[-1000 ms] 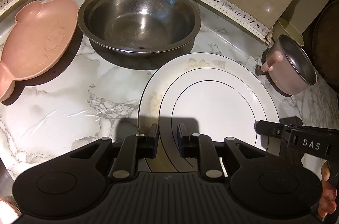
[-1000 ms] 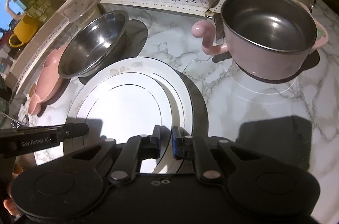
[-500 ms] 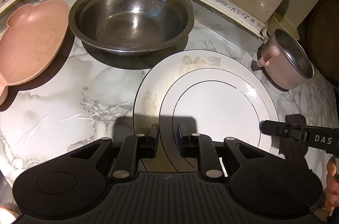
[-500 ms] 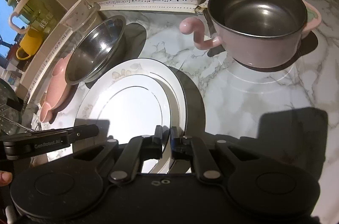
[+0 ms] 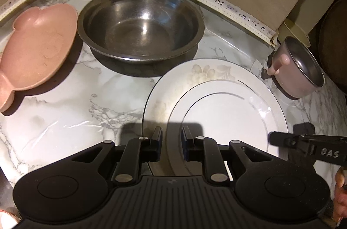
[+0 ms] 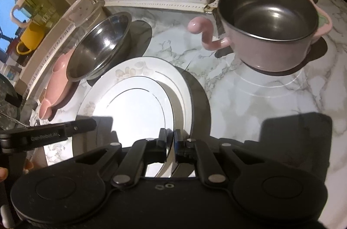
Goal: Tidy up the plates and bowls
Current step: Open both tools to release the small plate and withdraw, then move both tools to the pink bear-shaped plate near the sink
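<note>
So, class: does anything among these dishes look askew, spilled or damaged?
Only the white plate sits tilted off the marble counter, its near edge pinched in the right tool. Nothing looks spilled or broken.

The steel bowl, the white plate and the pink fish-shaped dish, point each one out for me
steel bowl (image 5: 141, 33), left wrist view, on its inner bottom.
white plate (image 5: 225, 118), left wrist view, on its flat centre.
pink fish-shaped dish (image 5: 36, 44), left wrist view, on its inner surface.
</note>
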Available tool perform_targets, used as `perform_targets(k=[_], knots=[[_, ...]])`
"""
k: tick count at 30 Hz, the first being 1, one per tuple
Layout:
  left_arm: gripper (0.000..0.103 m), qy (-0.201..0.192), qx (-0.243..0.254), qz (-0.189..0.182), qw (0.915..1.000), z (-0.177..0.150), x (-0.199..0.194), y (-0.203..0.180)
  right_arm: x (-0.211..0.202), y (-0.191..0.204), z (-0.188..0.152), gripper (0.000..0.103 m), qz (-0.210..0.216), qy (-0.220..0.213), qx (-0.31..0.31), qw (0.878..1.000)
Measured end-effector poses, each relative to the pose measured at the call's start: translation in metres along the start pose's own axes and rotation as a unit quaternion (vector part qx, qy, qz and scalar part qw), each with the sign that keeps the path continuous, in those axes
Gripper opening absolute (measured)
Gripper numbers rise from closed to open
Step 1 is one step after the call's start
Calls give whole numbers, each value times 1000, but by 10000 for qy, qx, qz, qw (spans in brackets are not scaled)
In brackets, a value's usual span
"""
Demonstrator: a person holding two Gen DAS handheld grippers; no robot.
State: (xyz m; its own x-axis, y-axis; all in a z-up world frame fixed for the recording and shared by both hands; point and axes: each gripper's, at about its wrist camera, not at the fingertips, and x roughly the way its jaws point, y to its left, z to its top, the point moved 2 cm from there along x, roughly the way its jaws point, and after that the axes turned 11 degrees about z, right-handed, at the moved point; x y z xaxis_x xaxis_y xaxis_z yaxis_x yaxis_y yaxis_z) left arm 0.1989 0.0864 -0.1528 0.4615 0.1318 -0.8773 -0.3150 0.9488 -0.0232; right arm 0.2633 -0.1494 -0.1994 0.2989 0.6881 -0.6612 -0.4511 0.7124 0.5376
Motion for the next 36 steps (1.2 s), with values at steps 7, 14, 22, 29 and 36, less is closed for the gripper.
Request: perform_targets(k=[7, 14, 22, 29, 36], knots=[[18, -155, 130, 85, 9998, -3, -4, -7, 6, 8, 2, 10, -272, 14, -188, 9995], [18, -234, 94, 51, 9997, -5, -13, -5, -1, 17, 0, 24, -360, 8, -351, 9987], [18, -370, 71, -117, 9992, -8, -36, -9, -20, 41, -2, 39, -244, -151, -735, 9969], [19, -596, 24, -139, 9981, -10, -65, -4, -42, 77, 3, 41, -44, -290, -1193, 9924], [69, -1103, -169, 63, 9937, -12, -96, 17, -50, 110, 12, 57, 281, -261, -1534, 9874]])
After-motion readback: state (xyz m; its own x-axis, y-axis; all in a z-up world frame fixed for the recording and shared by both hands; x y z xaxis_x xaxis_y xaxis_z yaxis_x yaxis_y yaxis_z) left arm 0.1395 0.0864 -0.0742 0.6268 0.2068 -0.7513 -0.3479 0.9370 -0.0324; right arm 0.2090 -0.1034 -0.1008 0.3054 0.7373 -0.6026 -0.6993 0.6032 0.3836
